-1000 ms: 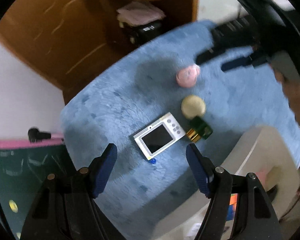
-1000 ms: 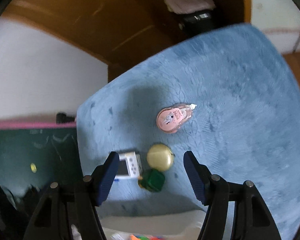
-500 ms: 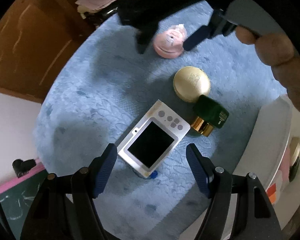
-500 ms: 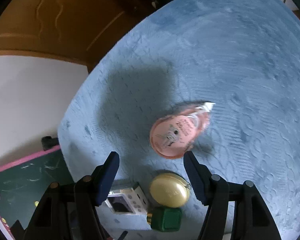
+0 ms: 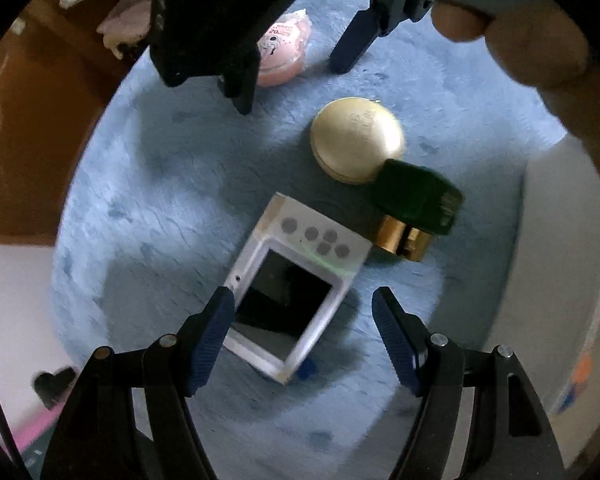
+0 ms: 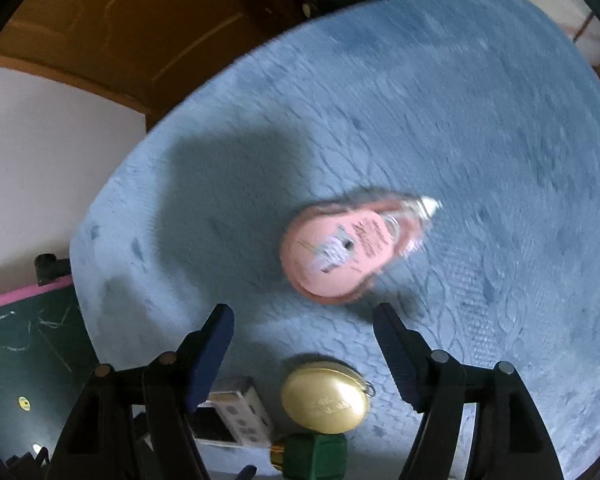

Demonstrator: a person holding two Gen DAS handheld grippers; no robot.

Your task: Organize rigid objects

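Pink tape dispenser [image 5: 284,50] partly hidden behind right tongs [image 5: 292,76]; green bottle [image 6: 314,456] cut off at edge.

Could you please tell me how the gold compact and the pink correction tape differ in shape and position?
The gold compact is plain and round; the pink correction tape is teardrop-shaped with a clear pointed tip and printed label. The compact touches the green bottle; the tape lies alone, ahead of the right gripper. Both rest flat on the blue mat.

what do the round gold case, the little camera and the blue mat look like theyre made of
Round gold case: probably metal, brushed satin gold with a soft sheen; could be coated plastic.
Camera: white matte plastic body with grey buttons and a glossy dark screen that reflects.
Blue mat: soft fabric, plush pile with an embossed pattern.
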